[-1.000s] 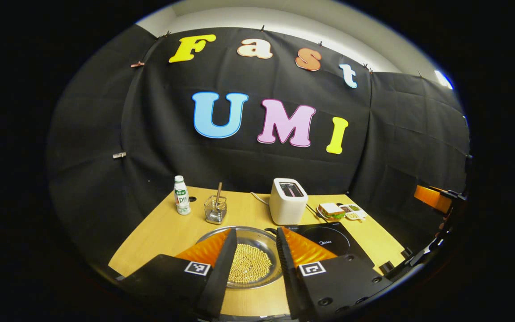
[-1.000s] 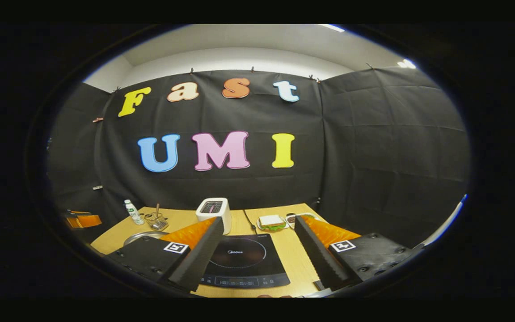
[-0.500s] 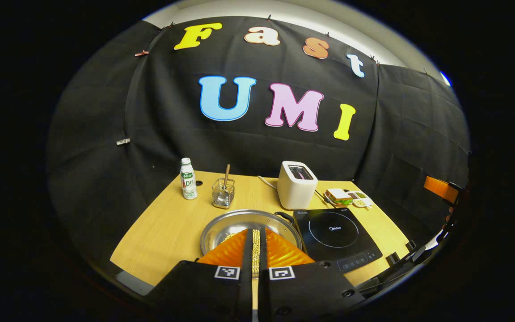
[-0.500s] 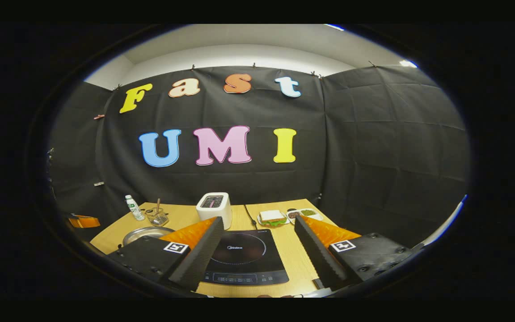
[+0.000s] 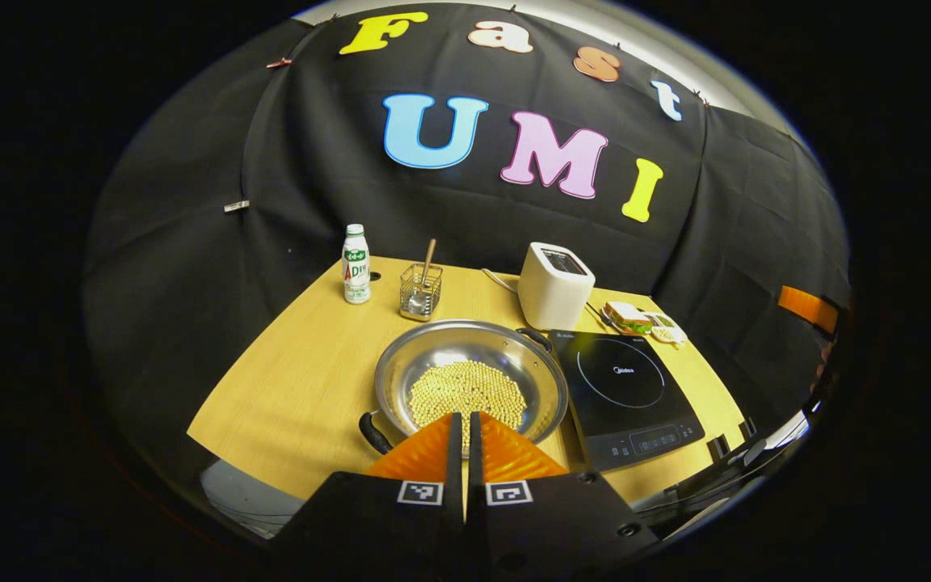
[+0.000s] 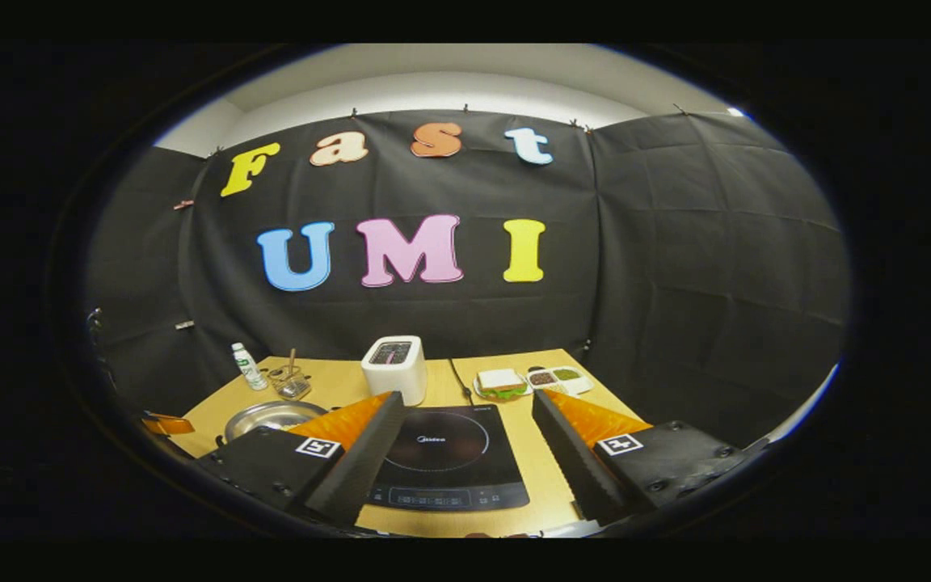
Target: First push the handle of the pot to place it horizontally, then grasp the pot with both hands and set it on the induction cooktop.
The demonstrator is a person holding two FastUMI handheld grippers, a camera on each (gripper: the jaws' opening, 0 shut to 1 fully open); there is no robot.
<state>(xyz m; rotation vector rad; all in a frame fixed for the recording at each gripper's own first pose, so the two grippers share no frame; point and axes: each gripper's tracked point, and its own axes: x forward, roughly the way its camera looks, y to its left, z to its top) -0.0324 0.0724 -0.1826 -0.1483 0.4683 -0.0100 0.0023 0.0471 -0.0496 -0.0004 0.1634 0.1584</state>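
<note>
Pot (image 5: pixel 472 388): shallow steel pan, holds pale round beans, upright on worktop (image 5: pixel 312 380), just ahead of closed left tongs (image 5: pixel 463 424). Black handles: one near-left (image 5: pixel 374 432), one far-right (image 5: pixel 535 338). Induction cooktop (image 6: pixel 445 453): flat black slab, just beside pot, between spread right tongs (image 6: pixel 469 408).

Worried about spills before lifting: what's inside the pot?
The pot holds a heap of small pale yellow beads, loose on its bottom. The left gripper, jaws shut, covers the pot's near rim, so that part of the inside cannot be seen.
</note>
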